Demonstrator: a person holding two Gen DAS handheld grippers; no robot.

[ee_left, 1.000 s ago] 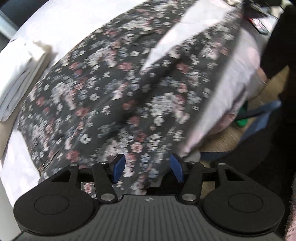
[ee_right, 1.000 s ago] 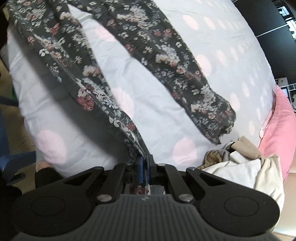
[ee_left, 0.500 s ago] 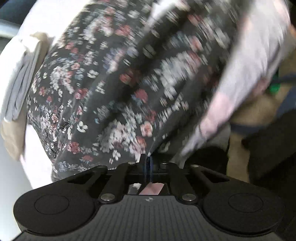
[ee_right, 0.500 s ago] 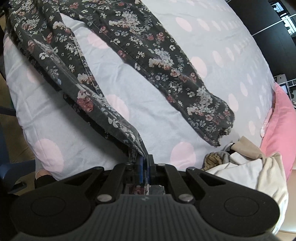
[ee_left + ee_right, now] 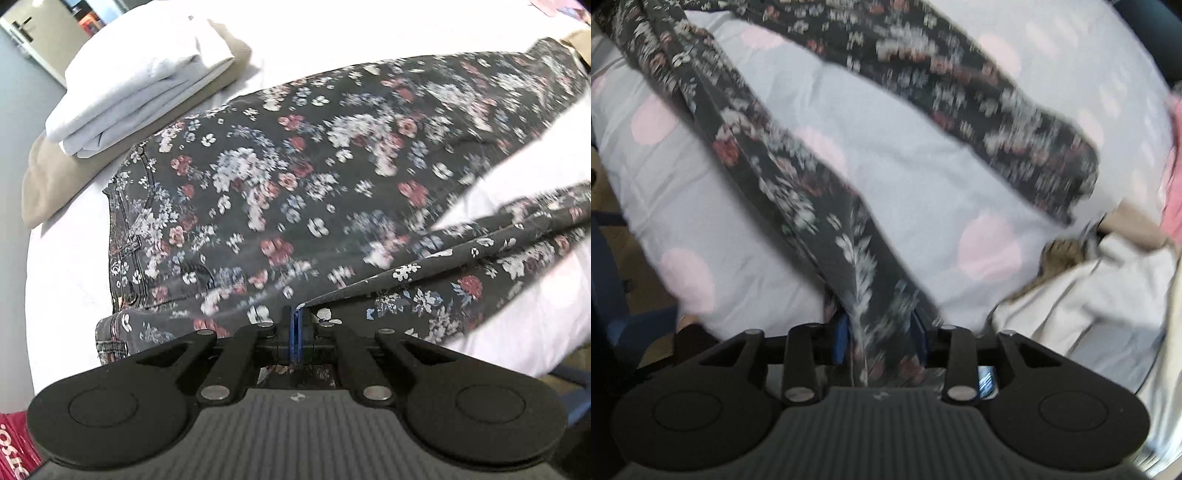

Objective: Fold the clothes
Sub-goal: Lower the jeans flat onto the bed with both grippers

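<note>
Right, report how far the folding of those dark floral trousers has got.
Done: a folded stack of white and beige cloth sits beside the waistband. In hand: the dark floral trousers lie spread out on the white, pink-dotted bed cover, unfolded. The left gripper is shut on their fabric; the right gripper's jaws are opening, a leg between them. Left: all their folds, plus the crumpled pale clothes.

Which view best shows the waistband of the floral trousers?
The left wrist view: the floral trousers' waistband, with belt loop and stitching, lies flat on the bed near the folded white laundry. The right wrist view shows only the two legs, blurred, no waistband.
</note>
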